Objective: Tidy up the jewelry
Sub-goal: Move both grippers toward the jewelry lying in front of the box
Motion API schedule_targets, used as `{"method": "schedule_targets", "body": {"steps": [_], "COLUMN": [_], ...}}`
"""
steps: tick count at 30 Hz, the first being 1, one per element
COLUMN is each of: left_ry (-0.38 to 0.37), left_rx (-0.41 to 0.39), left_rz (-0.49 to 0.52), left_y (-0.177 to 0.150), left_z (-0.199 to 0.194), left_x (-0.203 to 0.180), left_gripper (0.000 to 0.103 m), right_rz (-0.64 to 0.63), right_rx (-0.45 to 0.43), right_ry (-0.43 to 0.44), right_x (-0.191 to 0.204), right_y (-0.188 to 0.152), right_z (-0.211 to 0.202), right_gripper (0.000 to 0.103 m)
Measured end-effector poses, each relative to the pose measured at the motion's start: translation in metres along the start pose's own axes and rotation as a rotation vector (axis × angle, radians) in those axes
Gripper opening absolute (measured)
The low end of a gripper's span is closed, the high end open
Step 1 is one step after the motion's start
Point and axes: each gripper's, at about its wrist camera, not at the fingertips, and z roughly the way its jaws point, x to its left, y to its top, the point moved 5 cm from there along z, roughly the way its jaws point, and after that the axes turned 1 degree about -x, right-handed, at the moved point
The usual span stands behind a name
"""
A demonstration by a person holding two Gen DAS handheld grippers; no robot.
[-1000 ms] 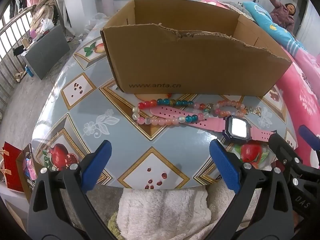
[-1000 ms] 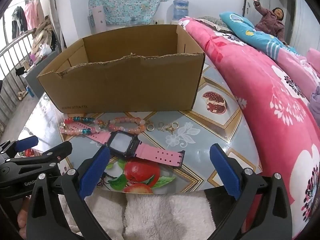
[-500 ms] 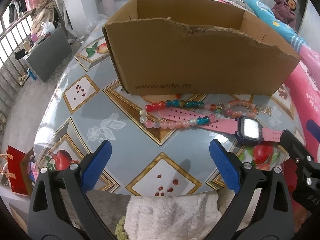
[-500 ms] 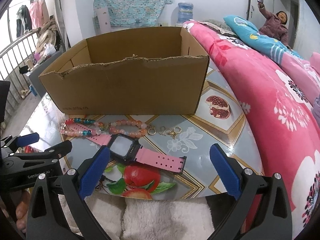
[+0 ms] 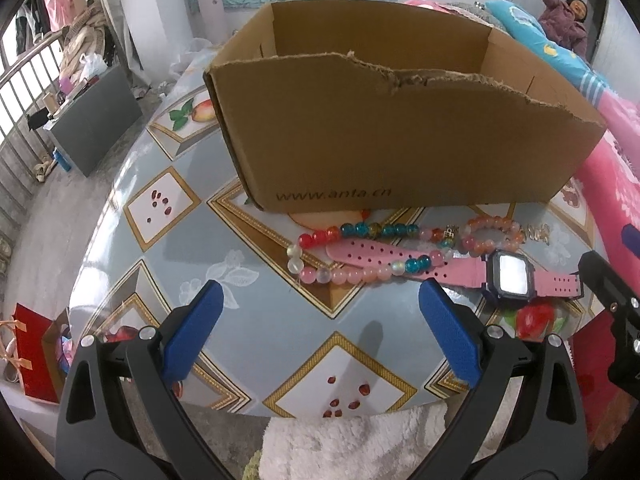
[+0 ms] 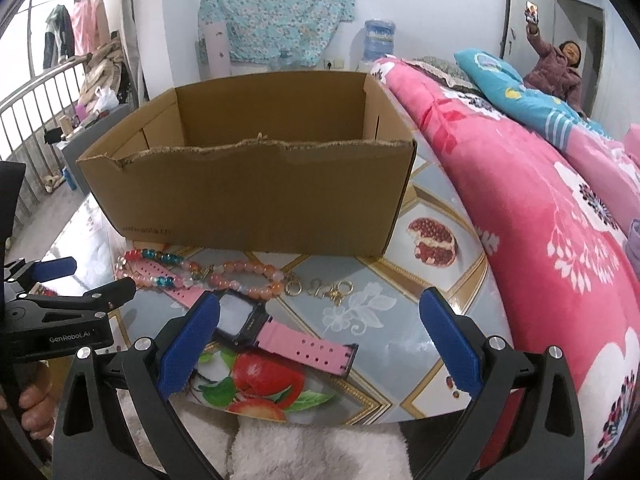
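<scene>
Both tongs spread wide, empty: left tongs (image 5: 316,332) w/ bead bracelet (image 5: 360,252) just ahead on desk (image 5: 160,248); pink watch (image 6: 256,324) by right tongs' (image 6: 320,340) left finger, front of box (image 6: 248,192)

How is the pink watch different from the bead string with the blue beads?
The pink watch is a flat strap with punched holes and a dark square face; the bead string is round beads in red, blue, pink and white. The watch lies stretched out straight; the bead string curves in a loop. Both lie on the table before the cardboard box.
</scene>
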Motion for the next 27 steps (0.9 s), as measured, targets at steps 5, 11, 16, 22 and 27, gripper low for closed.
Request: {"method": "schedule_targets", "body": {"steps": [5,11,16,22,27], "left_ry": [-0.010,-0.026,-0.064,-0.135,-0.178], "left_rx": [-0.012,-0.022,-0.060,-0.135,-0.149], "left_rz": [-0.003,-0.009,-0.032,-0.077,-0.099], "left_y": [0.003,0.006,0.008,0.009,0.009], "left_z": [0.001,0.003,0.001,-0.004,-0.008], "left_x": [0.001,0.001,0.006,0.015,0.021], "left_gripper": [0.095,0.095,0.095,0.095,0.095], "right_rz": [-0.003,-0.042,-0.083,-0.130,-0.146], "right_rx": [-0.046,-0.072,-0.085,-0.118,-0.117], "right_ry": [0.043,0.044,0.044,0.096,0.114], "right_x": [0.001,0.001,0.003,0.006,0.009], "right_y": [0.003,0.006,0.006,0.009,0.010], "right_z": [-0.004,-0.005,-0.008,-0.015,-0.016], "right_gripper": [0.098,0.098,0.098,0.098,0.098]}}
